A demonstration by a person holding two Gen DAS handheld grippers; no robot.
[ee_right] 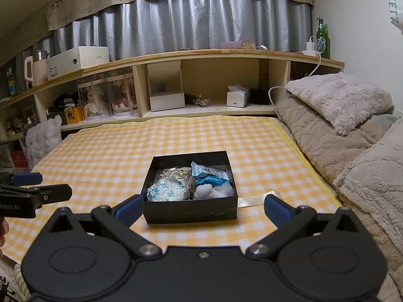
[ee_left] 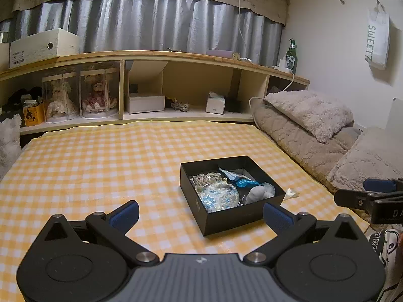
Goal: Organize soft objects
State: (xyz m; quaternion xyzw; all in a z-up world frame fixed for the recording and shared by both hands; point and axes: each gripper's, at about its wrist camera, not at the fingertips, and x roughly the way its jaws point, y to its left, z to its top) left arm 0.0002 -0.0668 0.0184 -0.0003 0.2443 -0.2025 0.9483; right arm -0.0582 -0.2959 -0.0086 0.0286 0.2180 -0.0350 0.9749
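A black open box [ee_left: 228, 217] [ee_right: 190, 212] sits on the yellow checked cloth [ee_left: 100, 163] [ee_right: 113, 151]. Inside lie a blue-flowered pouch [ee_left: 217, 197] [ee_right: 167, 193], a cream lace piece [ee_left: 205, 177] [ee_right: 176, 172], a blue wrapper [ee_left: 245, 183] [ee_right: 210, 181] and a white fluffy item [ee_left: 258, 192] [ee_right: 212, 191]. My left gripper [ee_left: 201, 216] is open, just short of the box's near-left corner, nothing between its fingers. My right gripper [ee_right: 201, 207] is open too, its fingers flanking the box's near wall without touching. Each gripper shows at the edge of the other's view.
A clear plastic scrap [ee_left: 291, 193] [ee_right: 254, 200] lies on the cloth right of the box. Grey fluffy pillows [ee_left: 309, 115] [ee_right: 340, 100] and bedding line the right side. A wooden shelf [ee_left: 151, 58] [ee_right: 201, 55] with dolls, boxes and a green bottle [ee_left: 291, 55] stands behind.
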